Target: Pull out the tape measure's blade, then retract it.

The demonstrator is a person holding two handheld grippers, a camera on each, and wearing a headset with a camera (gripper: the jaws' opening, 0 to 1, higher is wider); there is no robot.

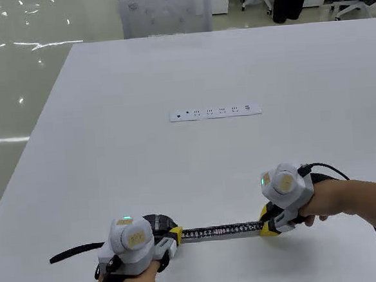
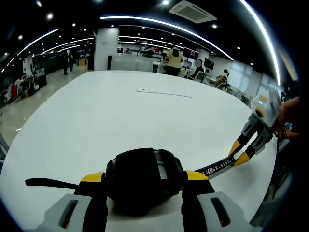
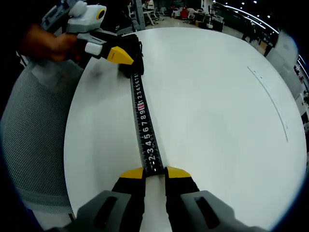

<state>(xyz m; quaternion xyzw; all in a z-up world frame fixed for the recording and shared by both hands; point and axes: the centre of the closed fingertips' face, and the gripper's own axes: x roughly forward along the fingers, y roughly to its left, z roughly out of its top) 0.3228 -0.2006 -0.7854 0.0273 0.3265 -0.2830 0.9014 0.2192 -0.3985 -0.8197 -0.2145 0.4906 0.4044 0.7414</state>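
My left tool [image 2: 145,180] is closed around the tape measure case [image 1: 160,221], its yellow-tipped jaws pressed against either side of the black body, which rests on the white surface [image 1: 170,71] near my edge. My right tool [image 3: 154,173] is pinched nearly shut on the free end of the blade [image 3: 144,121], right at the lowest numerals. The blade lies flat and straight on the surface between the two tools, printed side up. The case's black wrist strap [image 1: 73,253] trails off to the left, and a power strip [image 1: 215,112] sits well apart towards the middle.

As I read it, the pull-out is underway or about done: a fair stretch of blade is out of the case. Whether I draw more is my call. The retraction is all left to do, and I judge it wants a controlled feed back so the blade doesn't snap in.
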